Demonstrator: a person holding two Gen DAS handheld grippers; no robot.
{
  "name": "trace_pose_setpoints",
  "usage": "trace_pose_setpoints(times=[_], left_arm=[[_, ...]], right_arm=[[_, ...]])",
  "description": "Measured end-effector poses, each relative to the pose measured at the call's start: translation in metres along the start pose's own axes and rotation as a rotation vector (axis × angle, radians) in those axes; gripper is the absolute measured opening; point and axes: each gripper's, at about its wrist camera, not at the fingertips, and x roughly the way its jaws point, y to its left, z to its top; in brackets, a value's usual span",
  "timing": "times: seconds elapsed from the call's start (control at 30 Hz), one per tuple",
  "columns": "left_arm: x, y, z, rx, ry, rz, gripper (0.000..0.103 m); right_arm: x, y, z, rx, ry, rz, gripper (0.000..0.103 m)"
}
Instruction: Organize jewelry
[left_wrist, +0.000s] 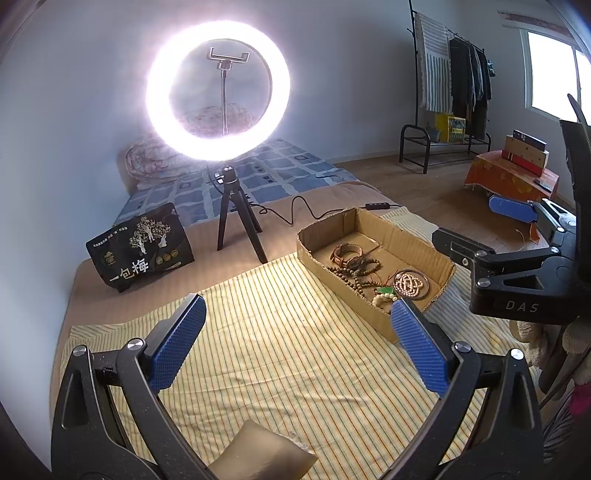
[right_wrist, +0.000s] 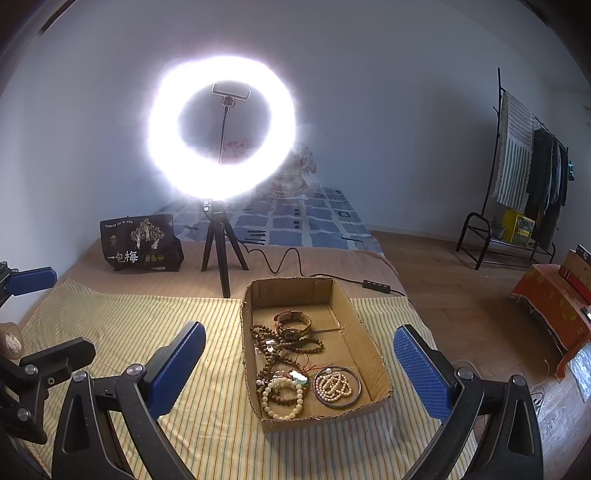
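Cardboard tray (right_wrist: 373, 343), at 12 o'clock of right gripper (right_wrist: 299, 365): holds wristwatch (right_wrist: 293, 325), wooden bead strands (right_wrist: 273, 354), pale bead bracelets (right_wrist: 332, 384), metal bangle (right_wrist: 356, 395). Striped cloth (right_wrist: 147, 332): no jewelry visible there. Left gripper (left_wrist: 297, 343), right gripper: fingers apart, nothing held. Judged nearly complete

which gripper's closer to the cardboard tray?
Right, likely. The right gripper faces the tray head-on, tray between its open fingers. The left gripper sits off to the tray's left, over the striped cloth.

left wrist view low over striped cloth (left_wrist: 280, 354), right wrist view facing cardboard box (right_wrist: 369, 332), both share it
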Motion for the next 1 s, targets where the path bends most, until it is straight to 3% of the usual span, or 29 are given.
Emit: trace_pose_setpoints(times=[1.0], left_arm=[[-0.0051, -0.0049, 0.0076, -0.01, -0.01, -0.012, 0.102]], right_arm=[[0.0044, -0.0015, -0.0048, 0.002, 0.009, -0.004, 0.103]])
